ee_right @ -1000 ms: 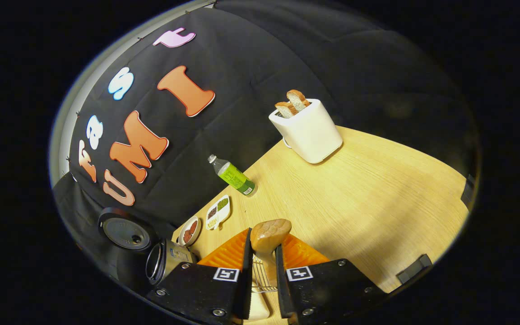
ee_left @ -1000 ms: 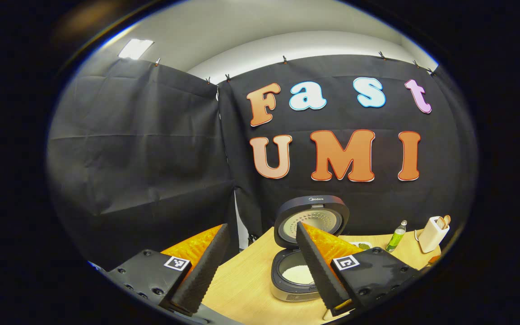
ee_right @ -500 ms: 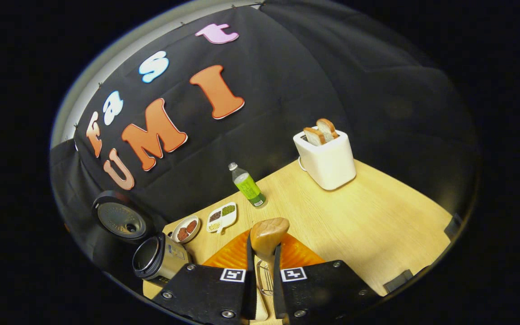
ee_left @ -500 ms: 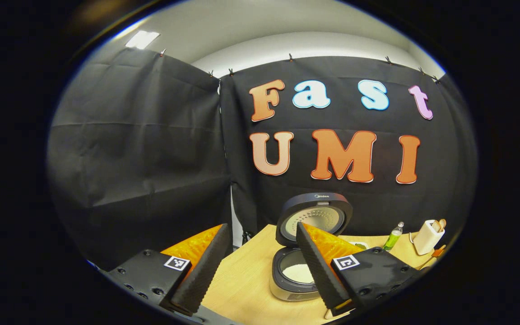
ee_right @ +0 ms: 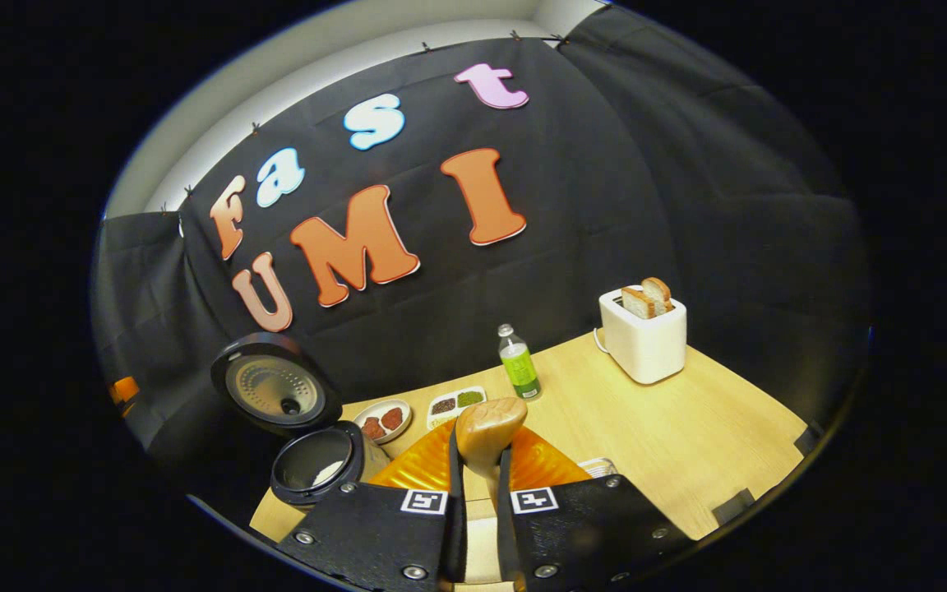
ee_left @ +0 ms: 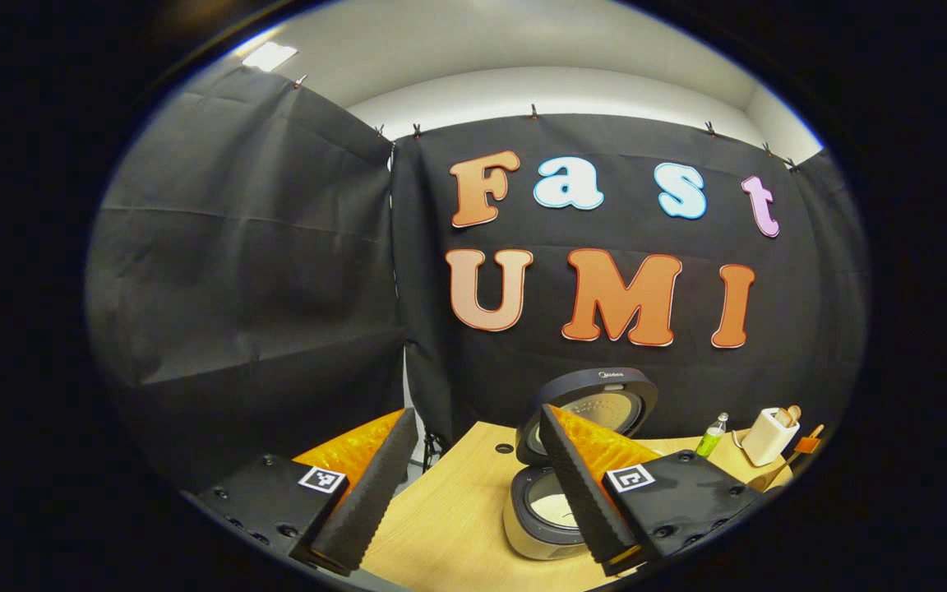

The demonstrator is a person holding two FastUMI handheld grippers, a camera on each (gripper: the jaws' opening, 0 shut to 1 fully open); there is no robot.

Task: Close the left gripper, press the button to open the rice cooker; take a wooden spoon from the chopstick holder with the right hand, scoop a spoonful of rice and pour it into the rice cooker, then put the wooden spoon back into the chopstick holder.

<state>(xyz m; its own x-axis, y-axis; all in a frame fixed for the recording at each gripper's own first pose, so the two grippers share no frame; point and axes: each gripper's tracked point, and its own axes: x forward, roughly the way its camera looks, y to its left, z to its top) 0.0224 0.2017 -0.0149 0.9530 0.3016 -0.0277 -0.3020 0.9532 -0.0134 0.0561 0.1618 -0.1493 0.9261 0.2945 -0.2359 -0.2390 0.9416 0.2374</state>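
Observation:
In the right gripper view my right gripper (ee_right: 478,460) is shut on the wooden spoon (ee_right: 486,423). The spoon's bowl stands up between the fingertips and looks empty. The rice cooker (ee_right: 313,464) sits open to the left, lid (ee_right: 276,390) raised, with a little white rice in the pot. A bit of wire rack (ee_right: 597,467), perhaps the chopstick holder, peeks out just right of the fingers. In the left gripper view my left gripper (ee_left: 473,413) is open and holds nothing. The open rice cooker (ee_left: 560,510) lies behind its right finger.
On the wooden table (ee_right: 687,436) stand a white toaster (ee_right: 642,333) with bread, a green bottle (ee_right: 519,362), a round plate (ee_right: 379,419) and a divided dish (ee_right: 455,403) of grains. The toaster (ee_left: 769,436) and bottle (ee_left: 712,436) also appear far right.
My right gripper has risen and levelled with the spoon still in it; the wire rack has slid out from between its fingers to the right. The left gripper has drifted left, still open.

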